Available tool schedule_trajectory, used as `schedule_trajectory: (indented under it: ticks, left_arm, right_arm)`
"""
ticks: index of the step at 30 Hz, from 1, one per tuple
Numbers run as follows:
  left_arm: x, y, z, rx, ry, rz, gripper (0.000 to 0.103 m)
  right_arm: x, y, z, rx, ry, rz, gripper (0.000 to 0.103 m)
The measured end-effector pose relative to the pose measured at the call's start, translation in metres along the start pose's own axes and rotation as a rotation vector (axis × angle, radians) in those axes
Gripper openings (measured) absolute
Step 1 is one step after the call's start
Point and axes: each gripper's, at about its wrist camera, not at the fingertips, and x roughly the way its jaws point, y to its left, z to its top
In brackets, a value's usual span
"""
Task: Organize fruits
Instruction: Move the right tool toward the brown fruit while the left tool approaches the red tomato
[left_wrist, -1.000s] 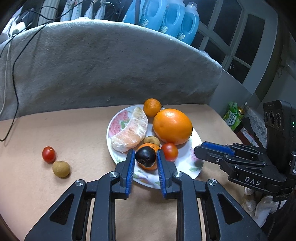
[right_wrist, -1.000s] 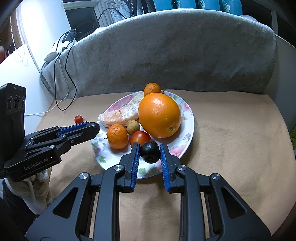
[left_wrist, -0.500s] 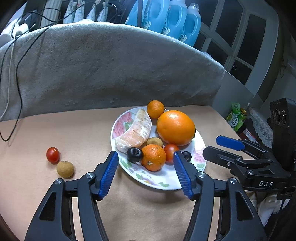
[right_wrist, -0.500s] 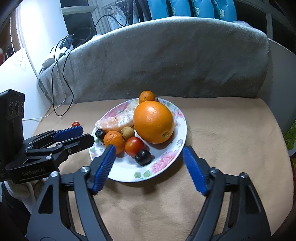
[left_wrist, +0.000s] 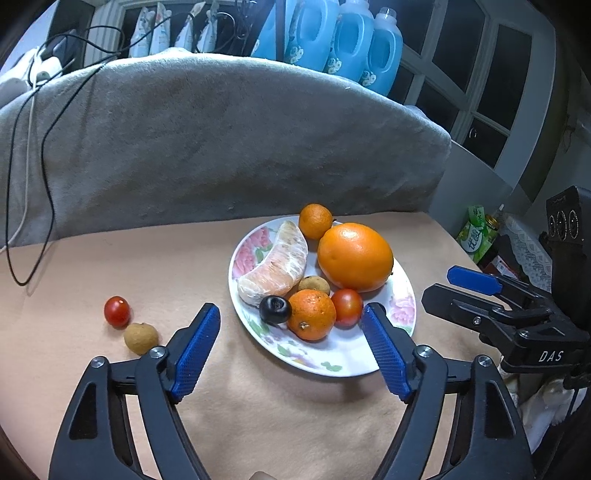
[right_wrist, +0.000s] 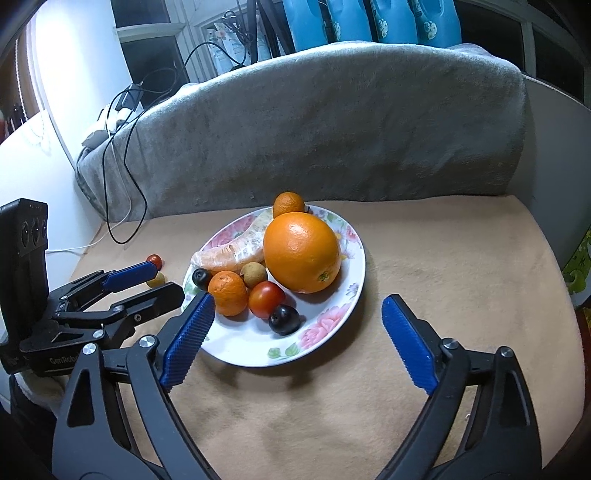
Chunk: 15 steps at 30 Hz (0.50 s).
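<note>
left wrist: left tool gaping, jaws just opened, empty; loose cherry tomato and longan beside plate, light, soft, pinch gently across middle | right wrist: right tool gaping, jaws just opened, empty; dark plum on plate.

The left gripper is hovering over the near rim of the floral plate, its jaws having just been opening, with nothing between the blue pads; a dark plum is lying on the plate, touching a small tangerine; a cherry tomato and a longan are sitting on the tan cloth to the left; the right gripper is reaching in from the right edge.
</note>
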Motion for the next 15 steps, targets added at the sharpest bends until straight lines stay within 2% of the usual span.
schedule_trajectory:
  ticks: [15]
  left_arm:
    - [-0.012,-0.001,-0.003,0.028,-0.018,0.031,0.079]
  right_arm:
    - [-0.009,0.009,0.003,0.002,-0.021,0.034,0.099]
